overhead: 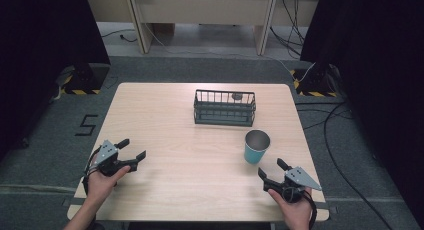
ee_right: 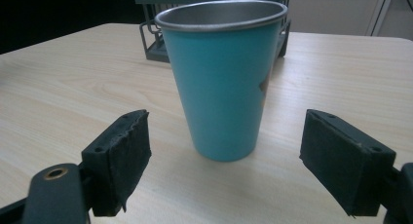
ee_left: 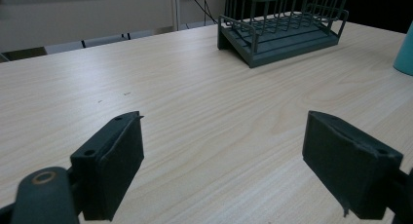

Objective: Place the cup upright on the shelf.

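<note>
teal cup (overhead: pixel 257 146): upright, mouth up, near table's (overhead: pixel 165 115) right edge | wire basket (overhead: pixel 224 108): small dark item inside, far corner | right gripper (overhead: pixel 273 172): wide, facing cup | left gripper (overhead: pixel 132 151): wide, near left edge

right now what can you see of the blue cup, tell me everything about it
The blue cup is a tapered tumbler, wider at the mouth than the base, teal outside with a bare metal rim and a metal-looking inside. It stands upright, mouth up, on the wooden table, toward the right side and in front of the dark wire basket, apart from it. A small pale mark shows on one side. The right gripper is lined up with it, jaws open wide and not touching.
</note>
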